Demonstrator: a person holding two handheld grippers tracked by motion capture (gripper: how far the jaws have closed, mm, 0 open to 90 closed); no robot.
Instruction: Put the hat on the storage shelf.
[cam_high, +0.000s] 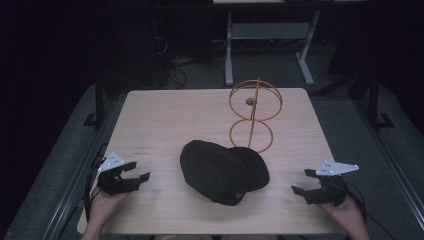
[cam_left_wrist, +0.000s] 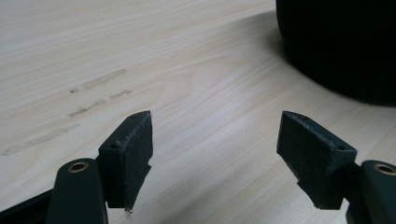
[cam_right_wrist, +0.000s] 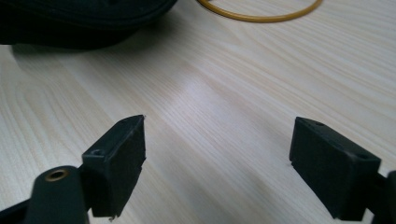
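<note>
A black cap (cam_high: 222, 171) lies in the middle of the wooden table (cam_high: 165, 115), its edge also in the left gripper view (cam_left_wrist: 341, 46) and the right gripper view (cam_right_wrist: 79, 18). Behind it stands a gold wire stand (cam_high: 254, 116) of rings on a post; its base ring (cam_right_wrist: 261, 16) shows in the right gripper view. My left gripper (cam_high: 137, 171) is open near the table's front left, apart from the cap. At the front right my right gripper (cam_high: 302, 181) is open too, with nothing between its jaws.
A small dark round object (cam_high: 249, 101) sits on the table behind the stand. Faint scuff marks (cam_left_wrist: 93, 95) streak the wood ahead of the left gripper. Cables and white desk legs (cam_high: 229, 50) stand on the floor beyond the table's far edge.
</note>
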